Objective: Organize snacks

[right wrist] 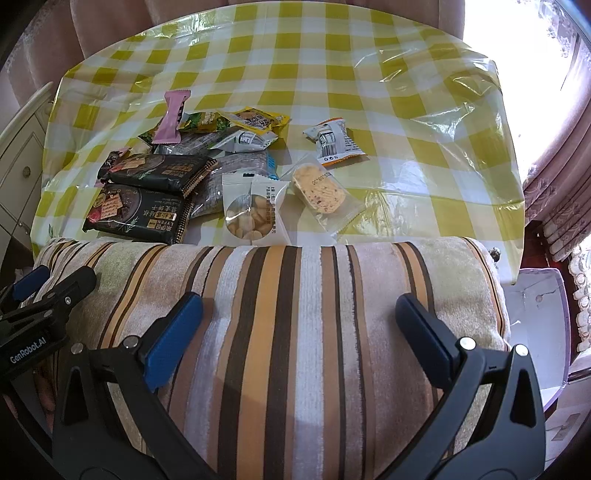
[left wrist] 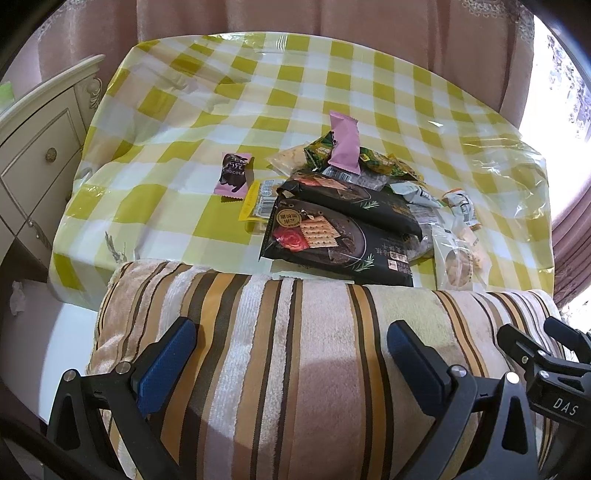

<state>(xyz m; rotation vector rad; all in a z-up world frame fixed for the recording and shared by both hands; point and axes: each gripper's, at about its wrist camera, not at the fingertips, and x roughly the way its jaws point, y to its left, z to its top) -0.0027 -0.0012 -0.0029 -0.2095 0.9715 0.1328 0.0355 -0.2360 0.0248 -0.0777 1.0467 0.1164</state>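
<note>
A heap of snack packets lies on the yellow-checked tablecloth (left wrist: 184, 110): two black cracker packs (left wrist: 332, 236) (right wrist: 140, 206), a pink bar wrapper (left wrist: 345, 144) (right wrist: 173, 118), green and yellow packets (right wrist: 255, 120), a clear pouch of small biscuits (right wrist: 249, 210), a wrapped nougat cake (right wrist: 321, 192) and a white-orange packet (right wrist: 332, 142). A pink chocolate packet (left wrist: 233, 173) lies apart, left of the heap. My left gripper (left wrist: 291, 350) and right gripper (right wrist: 299, 321) both stand open above a striped cushion (left wrist: 295, 350) (right wrist: 295, 314), short of the snacks, holding nothing.
A cream drawer cabinet (left wrist: 40, 147) stands left of the table. Pink curtains (left wrist: 295, 14) hang behind it, and a bright window is at the right. The far half of the cloth carries no packets. A white box (right wrist: 535, 317) sits at the right of the cushion.
</note>
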